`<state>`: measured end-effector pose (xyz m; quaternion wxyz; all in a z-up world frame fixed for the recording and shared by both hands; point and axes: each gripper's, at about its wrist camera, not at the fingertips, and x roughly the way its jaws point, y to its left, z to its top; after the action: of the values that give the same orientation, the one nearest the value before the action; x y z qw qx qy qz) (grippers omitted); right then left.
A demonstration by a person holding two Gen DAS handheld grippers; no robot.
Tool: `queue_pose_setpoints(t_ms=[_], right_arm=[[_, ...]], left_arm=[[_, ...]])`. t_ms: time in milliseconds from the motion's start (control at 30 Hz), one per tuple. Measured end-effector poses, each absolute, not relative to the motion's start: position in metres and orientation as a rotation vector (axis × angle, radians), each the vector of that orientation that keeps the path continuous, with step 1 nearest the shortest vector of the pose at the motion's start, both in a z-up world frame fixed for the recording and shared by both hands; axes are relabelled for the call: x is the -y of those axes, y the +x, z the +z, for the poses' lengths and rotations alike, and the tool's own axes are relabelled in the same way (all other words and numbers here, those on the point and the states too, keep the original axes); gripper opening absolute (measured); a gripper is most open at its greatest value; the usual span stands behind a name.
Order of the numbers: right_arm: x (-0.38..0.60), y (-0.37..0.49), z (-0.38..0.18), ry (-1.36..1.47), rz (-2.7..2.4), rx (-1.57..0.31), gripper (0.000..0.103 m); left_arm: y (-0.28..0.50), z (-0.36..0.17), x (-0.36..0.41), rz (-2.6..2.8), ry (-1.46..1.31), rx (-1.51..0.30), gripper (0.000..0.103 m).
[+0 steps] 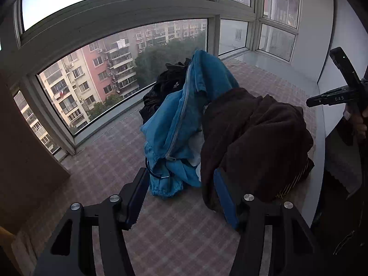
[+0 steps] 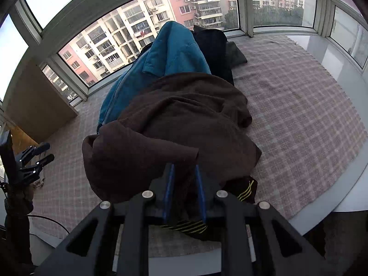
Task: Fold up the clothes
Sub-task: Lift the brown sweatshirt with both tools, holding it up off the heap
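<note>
Brown fleece garment heaped on checked cloth-covered ledge, directly ahead of right gripper; jaws parted, fabric between, grip unclear. Left gripper open, empty, beside pile.

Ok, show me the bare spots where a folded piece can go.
Bare checked cloth lies to the right of the brown garment, out to the white ledge. A smaller patch sits between the blue jacket and the window. The middle is crowded with piled clothes.
</note>
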<state>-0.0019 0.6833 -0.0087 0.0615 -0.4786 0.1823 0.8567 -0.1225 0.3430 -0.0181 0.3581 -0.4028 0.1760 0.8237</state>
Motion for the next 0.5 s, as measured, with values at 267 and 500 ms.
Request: queue_pose_setpoints(t_ms=[267,500], right_arm=[[-0.658,0.0,-0.04,-1.457,2.637,-0.636,0.053],[-0.64,-0.015,-0.053,-1.478,2.699,-0.548,0.012]], left_arm=[[-0.138,-0.11,-0.354,1.993,-1.264,-0.274,0.056],[-0.154,-0.146,-0.424,1.862,-1.329,-0.317,0.043]])
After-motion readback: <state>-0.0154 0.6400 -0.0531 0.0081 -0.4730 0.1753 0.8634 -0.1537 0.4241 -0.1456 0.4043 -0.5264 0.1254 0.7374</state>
